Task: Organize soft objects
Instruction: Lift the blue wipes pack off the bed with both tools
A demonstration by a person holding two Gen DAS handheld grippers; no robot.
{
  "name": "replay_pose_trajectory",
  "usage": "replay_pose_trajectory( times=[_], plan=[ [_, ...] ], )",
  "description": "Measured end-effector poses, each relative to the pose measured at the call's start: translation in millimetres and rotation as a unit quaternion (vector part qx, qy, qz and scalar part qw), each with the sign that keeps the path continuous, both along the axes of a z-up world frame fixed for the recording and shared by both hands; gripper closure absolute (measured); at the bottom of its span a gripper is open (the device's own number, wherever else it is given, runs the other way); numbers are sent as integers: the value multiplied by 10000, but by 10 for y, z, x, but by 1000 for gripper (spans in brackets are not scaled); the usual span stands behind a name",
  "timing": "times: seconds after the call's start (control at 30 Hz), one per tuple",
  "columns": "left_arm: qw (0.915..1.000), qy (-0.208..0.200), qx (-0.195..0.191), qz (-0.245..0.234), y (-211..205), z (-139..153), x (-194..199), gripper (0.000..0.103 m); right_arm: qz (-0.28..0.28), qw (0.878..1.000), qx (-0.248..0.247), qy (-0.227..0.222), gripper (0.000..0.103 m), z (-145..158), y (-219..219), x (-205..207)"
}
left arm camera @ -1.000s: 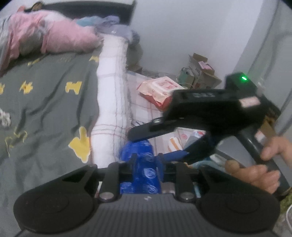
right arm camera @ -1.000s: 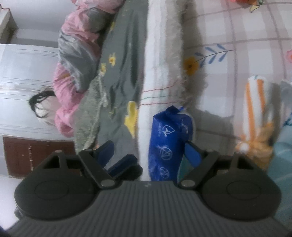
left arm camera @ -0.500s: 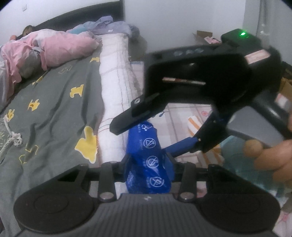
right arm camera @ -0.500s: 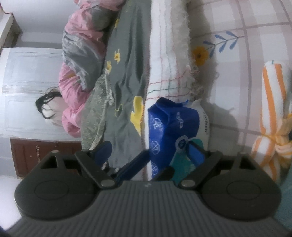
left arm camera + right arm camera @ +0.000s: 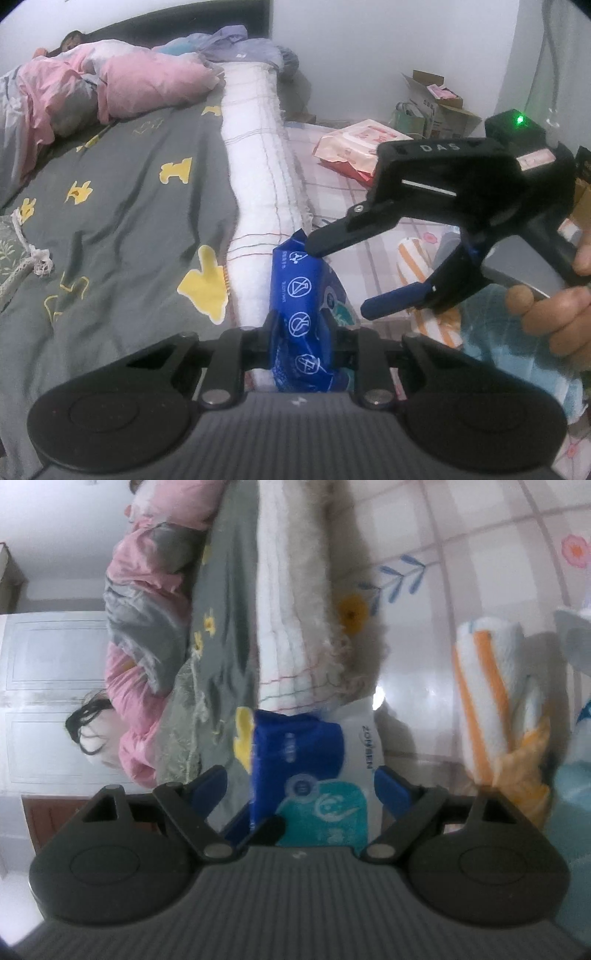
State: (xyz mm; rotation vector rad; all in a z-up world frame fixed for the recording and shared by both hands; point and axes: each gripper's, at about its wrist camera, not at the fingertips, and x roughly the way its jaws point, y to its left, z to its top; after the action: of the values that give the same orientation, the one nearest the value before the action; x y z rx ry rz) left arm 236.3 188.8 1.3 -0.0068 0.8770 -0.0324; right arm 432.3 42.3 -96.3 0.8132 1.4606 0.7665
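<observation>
The left hand-held gripper (image 5: pixel 301 332) is clamped on the near end of a blue tissue pack (image 5: pixel 303 314), its two fingers pressing the wrapper from both sides so that the plastic creases between them. The pack points away from the camera and lies beside the long white plaid bolster (image 5: pixel 258 192) that runs up the bed; whether they touch cannot be told.

The right hand-held gripper (image 5: pixel 340 273) comes in from the right, held by the person's right hand (image 5: pixel 554 306). Its jaws stand wide apart on either side of the pack: the upper black finger (image 5: pixel 332 236) sits at the pack's far top corner, the lower blue-padded finger (image 5: pixel 391 301) stays off to the right, clear of the wrapper. In the right wrist view the pack fills the gap between the spread fingers, showing its blue, teal and white faces, without either pad pressing it.

To the left of the bolster spreads a grey duvet with yellow shapes (image 5: pixel 122 221); pink bedding (image 5: pixel 147 81) is heaped at the headboard end. To the right, on the pink checked sheet (image 5: pixel 332 192), lie a rolled orange-striped towel (image 5: pixel 491 686) and a pink-and-white wipes pack (image 5: pixel 354 147). Cardboard boxes (image 5: pixel 439 99) stand by the wall.
</observation>
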Motion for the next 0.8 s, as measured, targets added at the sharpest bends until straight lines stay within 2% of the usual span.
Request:
replay_pose_trajectory(
  times=[0.17, 0.37, 0.5, 0.57, 0.8],
  plan=[
    [10000, 5, 2, -6, 47, -15, 9, 80, 1, 9999, 29, 110, 15, -23, 118, 13],
    [10000, -24, -84, -12, 112, -35, 6, 80, 130, 9992, -280, 263, 13, 5, 210, -32],
    [9995, -58, -321, 20, 231, -57, -14, 80, 173, 9984, -449, 283, 13, -3, 237, -50],
    [9989, -38, -456, 58, 292, -72, -21, 80, 173, 9983, -442, 339, 12, -34, 277, -41],
    [9983, -29, -572, 65, 314, -58, -18, 79, 110, 9975, -287, 631, 10, -235, 369, -88]
  ],
)
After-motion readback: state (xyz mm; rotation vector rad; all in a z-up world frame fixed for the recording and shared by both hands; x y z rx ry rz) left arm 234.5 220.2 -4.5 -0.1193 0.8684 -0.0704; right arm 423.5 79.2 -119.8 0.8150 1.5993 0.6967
